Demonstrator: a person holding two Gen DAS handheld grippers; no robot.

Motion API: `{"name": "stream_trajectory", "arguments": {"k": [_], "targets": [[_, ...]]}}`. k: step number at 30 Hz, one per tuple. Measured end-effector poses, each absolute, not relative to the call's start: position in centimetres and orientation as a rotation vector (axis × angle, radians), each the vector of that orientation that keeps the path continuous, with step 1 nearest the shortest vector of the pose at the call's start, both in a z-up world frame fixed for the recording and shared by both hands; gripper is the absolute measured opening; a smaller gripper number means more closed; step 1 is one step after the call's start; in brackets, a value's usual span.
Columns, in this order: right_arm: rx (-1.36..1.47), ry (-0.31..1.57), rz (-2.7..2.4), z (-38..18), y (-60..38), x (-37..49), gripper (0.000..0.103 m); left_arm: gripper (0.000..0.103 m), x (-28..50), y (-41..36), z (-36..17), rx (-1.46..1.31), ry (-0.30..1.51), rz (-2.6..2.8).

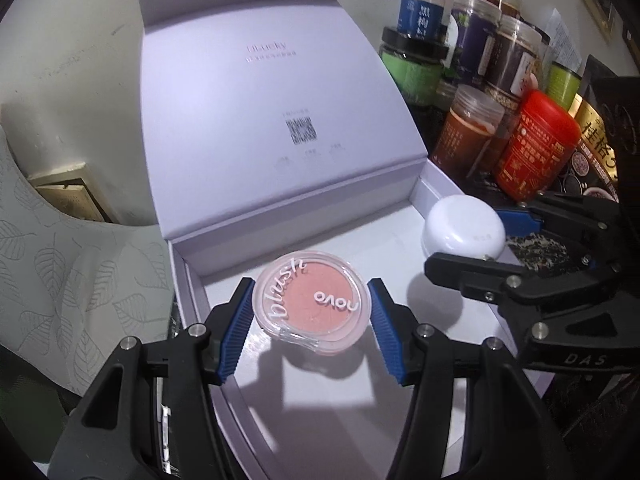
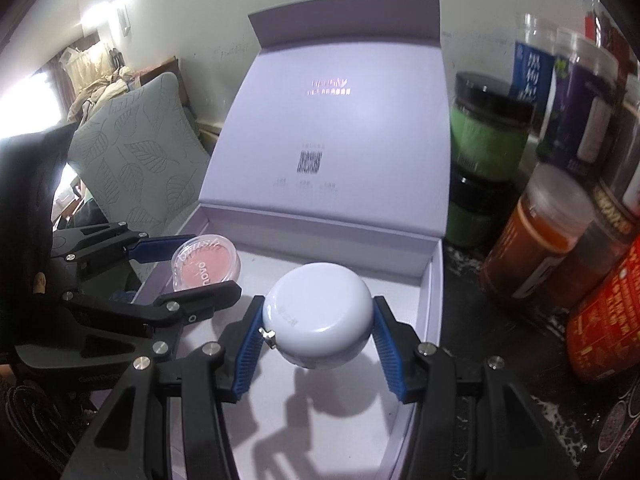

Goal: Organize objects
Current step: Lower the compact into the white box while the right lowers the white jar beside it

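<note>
left gripper [image 1: 312, 324] pinches blush compact [image 1: 310, 304]; right gripper [image 2: 320, 340] pinches white case [image 2: 320, 312] over box [image 2: 434, 280]

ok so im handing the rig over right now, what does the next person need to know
Left tongs: shut on the blush compact, held above the open lavender box.
Right tongs: shut on the white round case, also held over the box floor.
Done: both items picked up and brought over the box.
Left: lower each onto the box floor, release, withdraw.
</note>
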State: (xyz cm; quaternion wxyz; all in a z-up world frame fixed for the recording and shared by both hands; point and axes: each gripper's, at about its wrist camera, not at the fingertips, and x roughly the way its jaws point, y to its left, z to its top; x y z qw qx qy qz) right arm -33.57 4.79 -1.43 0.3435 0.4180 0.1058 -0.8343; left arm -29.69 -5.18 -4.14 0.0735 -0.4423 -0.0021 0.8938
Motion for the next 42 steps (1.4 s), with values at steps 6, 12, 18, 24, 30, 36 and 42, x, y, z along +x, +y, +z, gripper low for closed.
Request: {"name": "stream_trajectory", "arguments": {"k": [6, 12, 18, 24, 30, 36, 42], "targets": [[1.13, 0.279, -2.128, -2.8, 4.6, -33.7, 0.053, 0.055, -29.5, -5.1, -5.3, -1.359, -0.013, 2.651], [1.182, 0.286, -2.094, -4.2, 3.8, -34.0, 0.053, 0.055, -29.7, -5.5, -5.7, -1.408, -0.022, 2.647], [1.214, 0.309, -2.086, -5.0, 3.4, -34.1, 0.053, 0.055, -29.9, -5.3, -6.5, -1.472, 0.014, 2.606], [1.214, 0.349, -2.084, -5.1, 3.3, -33.9, 0.053, 0.055, -30.0, -5.0, -6.7, -1.491, 0.043, 2.601], [1.216, 0.355, -2.085, -5.3, 3.2, -33.9, 0.053, 0.055, -30.0, -4.9, -6.8, -1.495, 0.05, 2.603], [1.218, 0.36, -2.087, -5.3, 3.2, -33.8, 0.053, 0.055, -29.9, -4.7, -6.9, -1.495, 0.04, 2.61], [1.219, 0.362, -2.087, -5.3, 3.2, -33.8, 0.055, 0.055, -29.9, -4.6, -6.9, -1.499, 0.045, 2.61]]}}
